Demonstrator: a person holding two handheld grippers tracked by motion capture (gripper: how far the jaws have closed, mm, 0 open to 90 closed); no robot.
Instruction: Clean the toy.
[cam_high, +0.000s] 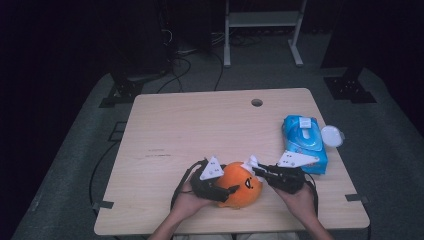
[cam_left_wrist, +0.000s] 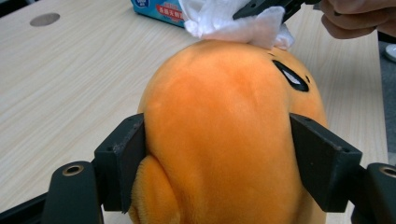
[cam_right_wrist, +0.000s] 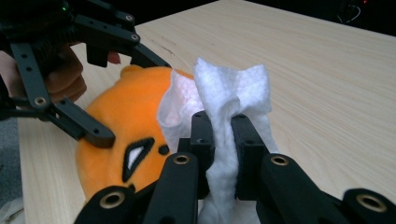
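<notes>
An orange plush toy with a black-and-white face lies near the table's front edge. My left gripper is shut on it, its two jaws pressed against the plush's sides. My right gripper is shut on a crumpled white wipe, which rests against the top of the plush. The wipe touches the plush's far end in the left gripper view, with the right gripper above it. A hand holds each gripper.
A blue pack of wet wipes lies at the table's right, with a white round lid beside it at the edge. A cable hole is near the far edge. The table is light wood.
</notes>
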